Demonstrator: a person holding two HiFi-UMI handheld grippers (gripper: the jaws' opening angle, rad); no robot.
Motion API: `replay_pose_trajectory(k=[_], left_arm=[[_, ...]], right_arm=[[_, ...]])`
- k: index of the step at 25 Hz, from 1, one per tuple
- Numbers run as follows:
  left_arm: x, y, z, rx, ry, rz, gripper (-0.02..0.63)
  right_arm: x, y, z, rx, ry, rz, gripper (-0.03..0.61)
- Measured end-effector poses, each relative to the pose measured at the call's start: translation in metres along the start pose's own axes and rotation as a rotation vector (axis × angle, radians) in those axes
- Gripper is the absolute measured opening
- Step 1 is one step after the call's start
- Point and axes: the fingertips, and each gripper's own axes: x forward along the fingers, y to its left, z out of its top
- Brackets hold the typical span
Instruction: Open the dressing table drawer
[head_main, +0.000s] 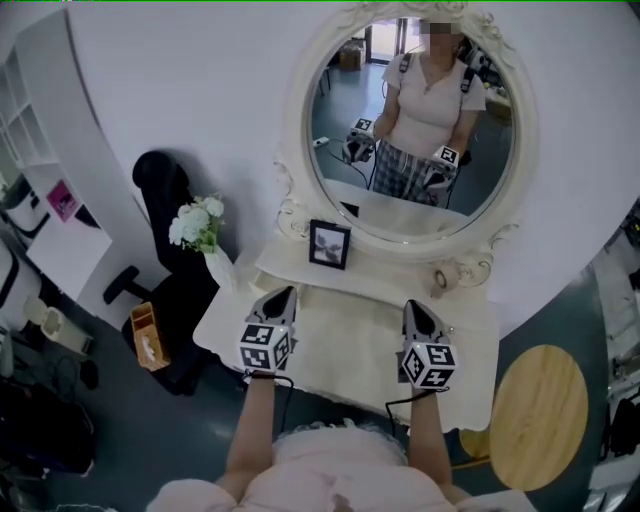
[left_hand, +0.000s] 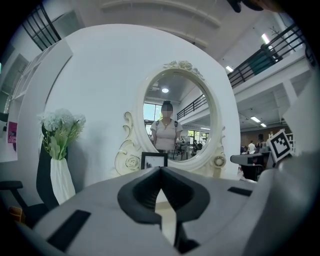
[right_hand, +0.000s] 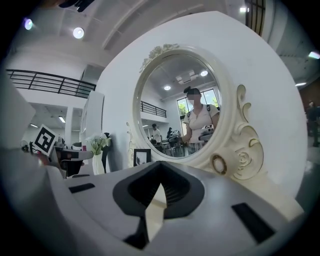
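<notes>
The left tongs (head_main: 283, 292) and right tongs (head_main: 415, 304), pressed together and empty, are hovering over the surface (head_main: 345, 345); the hidden drawer is likely sitting below.

The cream dressing table (head_main: 340, 355) has a low raised shelf at its back. On this shelf, at 12 o'clock, a small black picture frame (head_main: 329, 244) stands upright before the oval mirror (head_main: 296, 140). At 10 o'clock, at the table's corner, stands a white vase (head_main: 222, 270) with white flowers (head_main: 196, 222).
</notes>
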Motion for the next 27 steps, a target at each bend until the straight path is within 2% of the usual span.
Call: replay_pose_trajectory(k=[7,18,27], left_arm=[[0.002,-0.008,0.001,0.016,0.008,0.003,0.028],[-0.001,-0.001,-0.007,-0.011,0.013,0.014,0.028],[0.007,-0.001,-0.009,-0.002,0.023,-0.008,0.028]], right_arm=[[-0.006,-0.013,0.006,0.0,-0.009,-0.003,0.015],[-0.009,-0.014,0.003,0.005,0.003,-0.015,0.015],[-0.006,-0.016,0.0,0.014,0.012,-0.032,0.015]])
